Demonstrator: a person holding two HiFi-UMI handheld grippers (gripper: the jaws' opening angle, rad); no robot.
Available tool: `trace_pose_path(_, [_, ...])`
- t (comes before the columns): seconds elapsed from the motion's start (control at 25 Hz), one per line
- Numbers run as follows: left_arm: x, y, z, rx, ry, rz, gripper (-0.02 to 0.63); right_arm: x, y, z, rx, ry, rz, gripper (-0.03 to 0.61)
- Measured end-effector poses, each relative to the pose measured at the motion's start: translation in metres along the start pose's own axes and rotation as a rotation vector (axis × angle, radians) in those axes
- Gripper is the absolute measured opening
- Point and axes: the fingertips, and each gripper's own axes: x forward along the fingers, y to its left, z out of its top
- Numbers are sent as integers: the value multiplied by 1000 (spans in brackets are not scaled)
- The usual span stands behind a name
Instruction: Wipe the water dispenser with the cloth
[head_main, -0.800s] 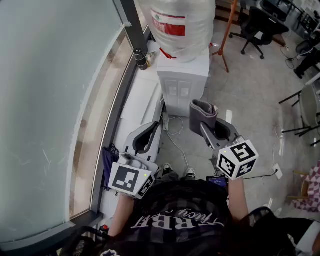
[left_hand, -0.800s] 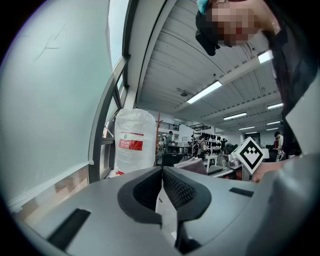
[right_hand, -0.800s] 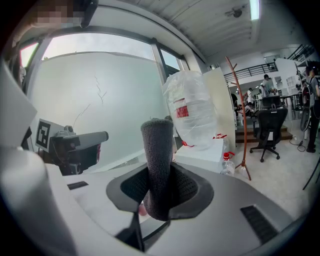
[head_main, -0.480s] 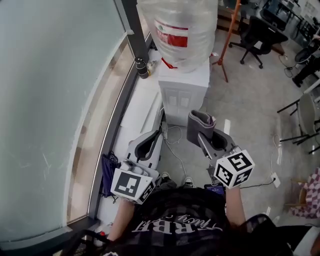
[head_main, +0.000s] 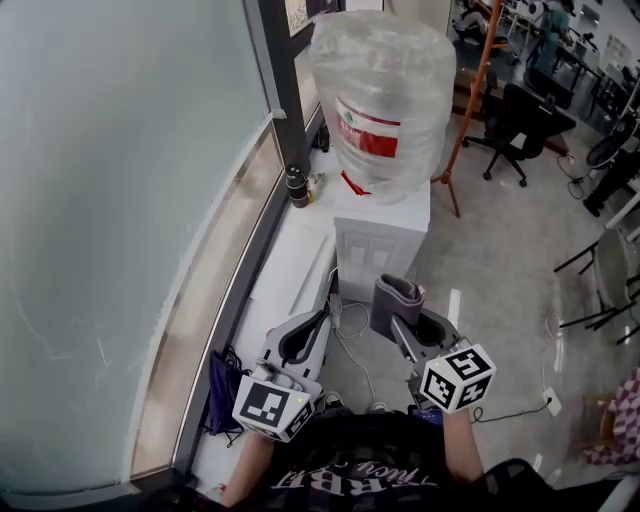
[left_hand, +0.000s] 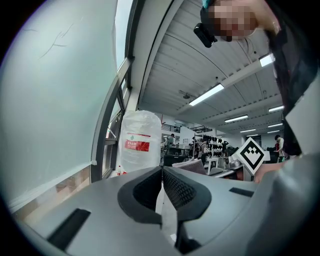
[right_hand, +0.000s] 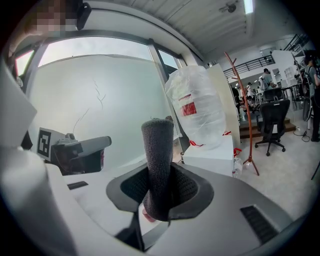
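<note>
Although the head view has lifted over the last moment, so that the whole bottle (head_main: 385, 105) is now taken in and both grippers are seen lower in the frame, no real closing of the gap to the machine can be made out. Wiping is therefore judged not yet begun.

At the left, the left gripper (left_hand: 162, 175) is held low, its fingers pressed together on nothing. Ahead stands the water dispenser (head_main: 380, 240), a white cabinet set beside the frosted window (head_main: 120, 200), with the clear, red-labelled bottle upended on top. Near its front, but apart from it, the cloth (head_main: 397, 300) is carried. It is a thick grey folded strip, held upright and clamped at its lower end between the fingers of the right gripper (right_hand: 159, 195).
</note>
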Motion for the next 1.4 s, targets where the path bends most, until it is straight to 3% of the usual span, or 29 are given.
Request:
trace_pose_path(0.36, [3,29,-18,-26,40,-25,23,44,-3,4,17,-4,-25,110])
trace_pose_path(0.68, [40,54,-19,-26,62,13,23,125,-47,33,50,0,-6,110])
trace_pose_path(1.0, [103,89,3,-44,14,183,23,246,-102,28,49,114,-4,110])
trace_pose_path(1.16, [130,103,3,-6,48,269,23,290,-112,19,38,189,17,110])
trace_pose_path(1.4, [140,116,-1,-25,75,411,23,324,-124,13,128,237,74,110])
